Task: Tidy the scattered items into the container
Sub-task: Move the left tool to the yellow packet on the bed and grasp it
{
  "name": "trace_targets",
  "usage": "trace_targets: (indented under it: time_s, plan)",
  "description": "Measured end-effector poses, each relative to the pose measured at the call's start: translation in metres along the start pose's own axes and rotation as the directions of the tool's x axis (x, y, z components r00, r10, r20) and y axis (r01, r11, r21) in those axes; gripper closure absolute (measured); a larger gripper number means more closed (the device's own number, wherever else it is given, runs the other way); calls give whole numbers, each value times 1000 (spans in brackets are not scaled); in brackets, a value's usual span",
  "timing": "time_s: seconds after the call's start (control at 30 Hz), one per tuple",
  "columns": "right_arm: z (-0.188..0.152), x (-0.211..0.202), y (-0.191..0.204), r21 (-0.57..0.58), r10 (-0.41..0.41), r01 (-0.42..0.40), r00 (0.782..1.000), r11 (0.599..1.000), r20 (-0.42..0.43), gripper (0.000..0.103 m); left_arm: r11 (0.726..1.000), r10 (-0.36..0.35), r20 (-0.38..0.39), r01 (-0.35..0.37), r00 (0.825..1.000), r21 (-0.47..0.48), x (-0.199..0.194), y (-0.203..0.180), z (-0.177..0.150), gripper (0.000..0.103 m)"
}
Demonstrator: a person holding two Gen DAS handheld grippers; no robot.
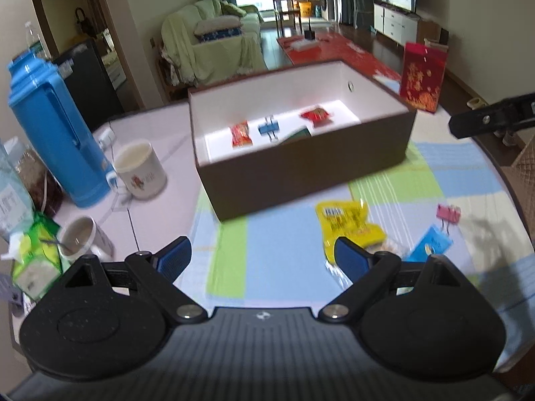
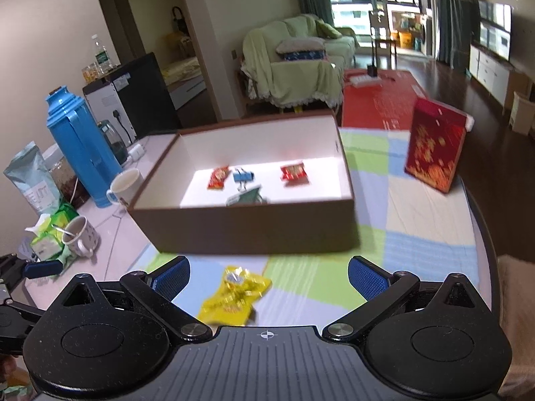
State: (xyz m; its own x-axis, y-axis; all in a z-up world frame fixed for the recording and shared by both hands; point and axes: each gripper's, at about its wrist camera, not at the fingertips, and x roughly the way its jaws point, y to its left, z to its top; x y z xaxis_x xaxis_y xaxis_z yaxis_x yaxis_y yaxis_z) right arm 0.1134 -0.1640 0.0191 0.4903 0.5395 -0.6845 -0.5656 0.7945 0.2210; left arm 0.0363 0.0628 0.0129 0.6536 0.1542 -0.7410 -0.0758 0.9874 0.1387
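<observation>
A brown box (image 1: 301, 173) with a white inside stands on the table; in it lie two red snack packets (image 1: 241, 134) (image 1: 317, 114), a blue binder clip (image 1: 269, 128) and a dark green packet (image 2: 246, 196). On the cloth in front lie a yellow packet (image 1: 349, 224), a pink binder clip (image 1: 448, 213) and a blue packet (image 1: 429, 244). My left gripper (image 1: 264, 257) hovers open above the cloth, its right pad beside the yellow packet. My right gripper (image 2: 267, 275) is open above the yellow packet (image 2: 234, 295), in front of the box (image 2: 247, 230).
A blue thermos (image 1: 50, 127), two mugs (image 1: 140, 167) (image 1: 85, 239), a green pack (image 1: 36, 250) and bags stand at the left. A red gift bag (image 2: 434, 147) stands at the far right. The round table edge (image 2: 481, 220) curves on the right.
</observation>
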Motion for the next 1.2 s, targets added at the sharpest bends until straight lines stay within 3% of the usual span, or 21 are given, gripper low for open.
trace_targets:
  time_s: [0.3, 0.67, 0.9, 1.2]
  plan:
    - [-31, 0, -30, 111, -46, 52, 997, 992, -57, 0, 995, -93, -48, 95, 994, 30, 26, -21, -12, 12]
    - [-51, 17, -58, 250, -116, 155, 980, 956, -164, 0, 967, -239, -118, 247, 964, 60, 85, -30, 10, 12]
    - [-51, 24, -74, 282, -144, 196, 970, 939, -195, 0, 954, -282, -162, 293, 946, 54, 117, -39, 24, 12]
    - [-44, 45, -93, 299, -144, 213, 961, 930, -236, 0, 954, -293, -206, 300, 934, 2, 156, -49, 34, 12]
